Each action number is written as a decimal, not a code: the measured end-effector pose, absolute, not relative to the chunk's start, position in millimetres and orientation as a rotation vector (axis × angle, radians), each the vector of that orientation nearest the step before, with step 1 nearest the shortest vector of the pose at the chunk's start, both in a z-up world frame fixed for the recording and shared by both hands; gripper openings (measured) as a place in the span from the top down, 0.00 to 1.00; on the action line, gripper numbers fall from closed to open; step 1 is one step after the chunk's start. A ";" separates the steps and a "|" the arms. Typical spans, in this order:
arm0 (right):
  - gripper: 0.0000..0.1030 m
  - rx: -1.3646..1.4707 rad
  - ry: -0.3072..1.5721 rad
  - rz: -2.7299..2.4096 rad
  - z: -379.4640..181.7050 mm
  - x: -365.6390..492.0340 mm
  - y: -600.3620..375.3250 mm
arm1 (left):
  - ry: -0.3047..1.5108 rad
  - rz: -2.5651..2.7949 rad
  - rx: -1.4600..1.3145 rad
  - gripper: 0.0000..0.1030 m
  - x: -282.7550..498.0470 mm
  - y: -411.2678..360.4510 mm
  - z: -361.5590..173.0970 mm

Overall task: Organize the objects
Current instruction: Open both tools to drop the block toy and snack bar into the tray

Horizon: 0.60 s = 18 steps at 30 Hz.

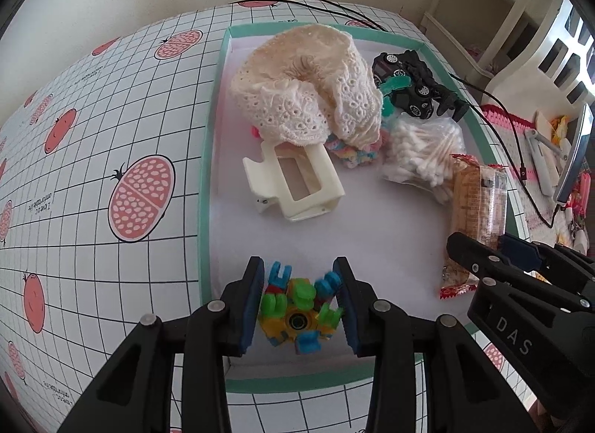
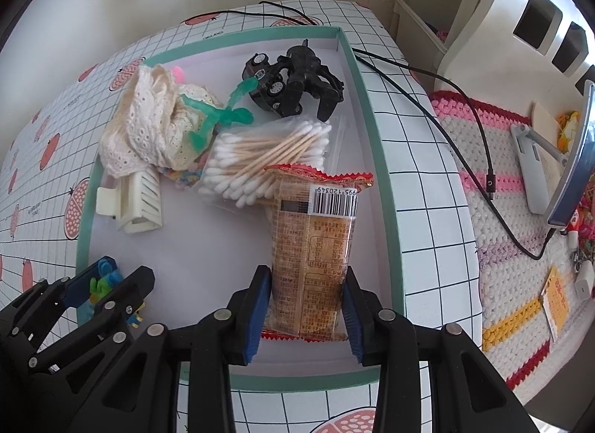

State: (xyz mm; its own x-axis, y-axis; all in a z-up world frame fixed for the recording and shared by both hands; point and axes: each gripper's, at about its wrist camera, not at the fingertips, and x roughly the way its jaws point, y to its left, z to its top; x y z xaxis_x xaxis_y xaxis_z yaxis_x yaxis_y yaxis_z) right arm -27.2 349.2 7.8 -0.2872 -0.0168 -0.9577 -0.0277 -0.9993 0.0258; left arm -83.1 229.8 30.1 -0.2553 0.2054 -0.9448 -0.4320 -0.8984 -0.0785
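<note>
Tray on pomegranate-grid tablecloth; crocheted blanket beside.

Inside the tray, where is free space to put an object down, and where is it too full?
Free: the white floor between the hair clip, the snack packet and the block toy; also the strip along the tray wall left of the clip. Crowded: the far end, with lace cloth, cotton swabs and toy car.

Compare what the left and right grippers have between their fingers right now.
The left gripper brackets a small multicoloured block toy, compact and rigid; the right gripper brackets a long, flat snack packet that extends well past its fingertips. The toy is bright plastic; the packet is clear film with a barcode. Both are inside the green-rimmed tray.
</note>
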 end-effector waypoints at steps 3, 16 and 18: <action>0.61 -1.867 0.048 2.516 10.4 -23.1 347.5 | 0.266 2.198 -1.595 0.62 -82.4 228.6 35.2; 0.56 -1.799 0.081 2.569 27.5 -20.4 348.4 | 0.153 2.237 -1.531 0.62 -89.8 211.1 63.4; 0.56 -1.689 0.249 2.454 29.7 -19.7 347.5 | 0.133 2.250 -1.526 0.62 -94.0 206.2 66.4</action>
